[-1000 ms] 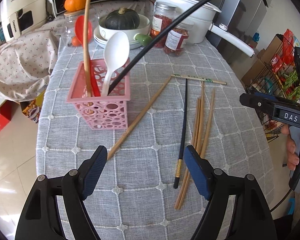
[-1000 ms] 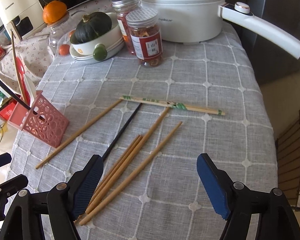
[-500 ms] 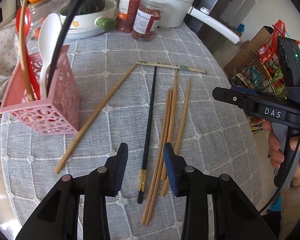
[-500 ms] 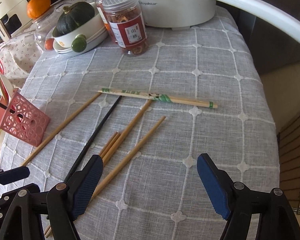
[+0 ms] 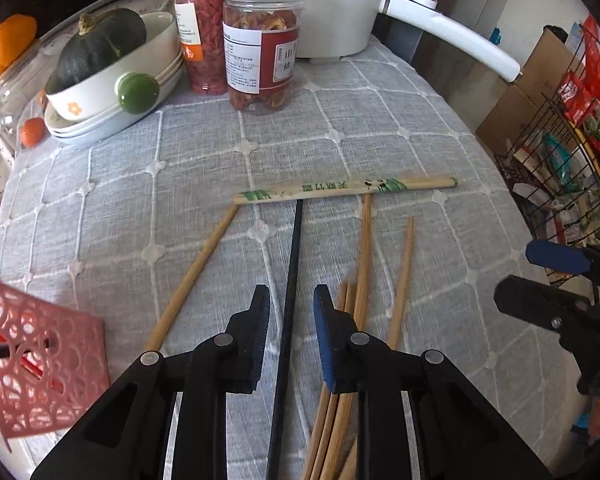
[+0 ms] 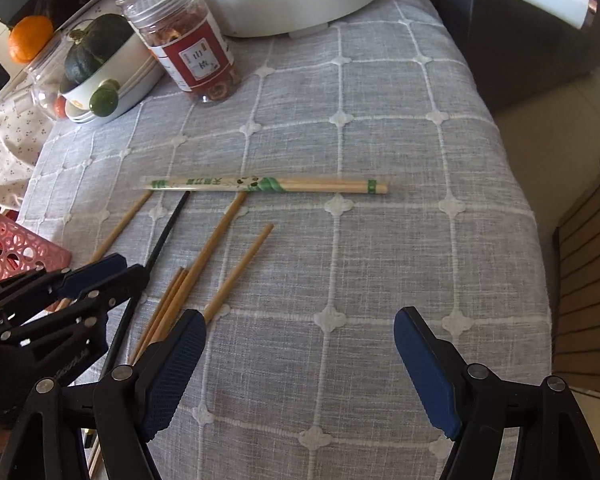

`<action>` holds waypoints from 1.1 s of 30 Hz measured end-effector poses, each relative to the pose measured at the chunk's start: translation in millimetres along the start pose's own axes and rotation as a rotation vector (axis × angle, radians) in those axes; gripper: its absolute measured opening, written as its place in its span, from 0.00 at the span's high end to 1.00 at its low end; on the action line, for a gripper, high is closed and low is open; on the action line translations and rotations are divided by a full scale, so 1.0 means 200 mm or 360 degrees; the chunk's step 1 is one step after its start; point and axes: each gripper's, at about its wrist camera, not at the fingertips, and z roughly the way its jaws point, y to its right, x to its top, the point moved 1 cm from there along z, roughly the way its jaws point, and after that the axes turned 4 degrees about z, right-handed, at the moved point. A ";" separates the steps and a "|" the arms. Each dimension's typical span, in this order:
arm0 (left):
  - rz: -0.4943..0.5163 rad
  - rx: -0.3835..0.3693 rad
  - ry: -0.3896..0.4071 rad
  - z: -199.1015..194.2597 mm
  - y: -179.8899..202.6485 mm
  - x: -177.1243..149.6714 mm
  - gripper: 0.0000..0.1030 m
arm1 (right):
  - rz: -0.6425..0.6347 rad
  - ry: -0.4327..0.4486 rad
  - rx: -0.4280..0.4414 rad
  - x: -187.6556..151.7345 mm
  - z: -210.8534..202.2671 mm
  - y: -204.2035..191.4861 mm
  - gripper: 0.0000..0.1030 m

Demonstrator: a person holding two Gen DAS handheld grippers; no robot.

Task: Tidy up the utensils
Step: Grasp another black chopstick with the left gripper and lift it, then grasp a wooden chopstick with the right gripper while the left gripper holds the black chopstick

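Observation:
A black chopstick (image 5: pixel 290 280) lies lengthwise on the grey tablecloth, and my left gripper (image 5: pixel 290 320) straddles it with a narrow gap on each side, not closed on it. The left gripper also shows in the right wrist view (image 6: pixel 100 276). Several bamboo chopsticks (image 5: pixel 364 264) lie just right of it, one more (image 5: pixel 196 272) to the left. A wrapped pair of chopsticks (image 5: pixel 344 189) lies crosswise beyond. The pink utensil basket (image 5: pixel 32 364) stands at the left. My right gripper (image 6: pixel 296 360) is wide open and empty above the cloth, near the bamboo chopsticks (image 6: pixel 220 264).
Two jars (image 5: pixel 260 44), a bowl with a green squash (image 5: pixel 108 52) and a white pot (image 5: pixel 332 4) with a long handle (image 5: pixel 452 40) stand at the back. The table edge drops off on the right beside a wire rack (image 5: pixel 572 152).
My left gripper moved forward and down over the black chopstick and narrowed its jaws around it. My right gripper moved a little forward, still wide open.

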 end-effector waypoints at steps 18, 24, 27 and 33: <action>0.0129 0.0064 0.0039 -0.28 0.04 -0.17 0.95 | 0.0154 -0.0049 -0.0062 0.06 0.15 0.04 0.21; 0.0128 -0.0017 0.0189 -0.59 -0.02 -0.38 0.95 | 0.0102 -0.0068 -0.0118 0.07 0.24 -0.10 0.23; 0.0054 -0.0067 0.0247 -0.73 -0.09 -0.48 0.95 | 0.0038 -0.0074 -0.0262 0.06 0.29 -0.17 0.31; -0.0062 -0.0120 0.0348 -0.91 -0.27 -0.58 0.95 | -0.0064 -0.0132 -0.0325 0.01 0.30 -0.31 0.84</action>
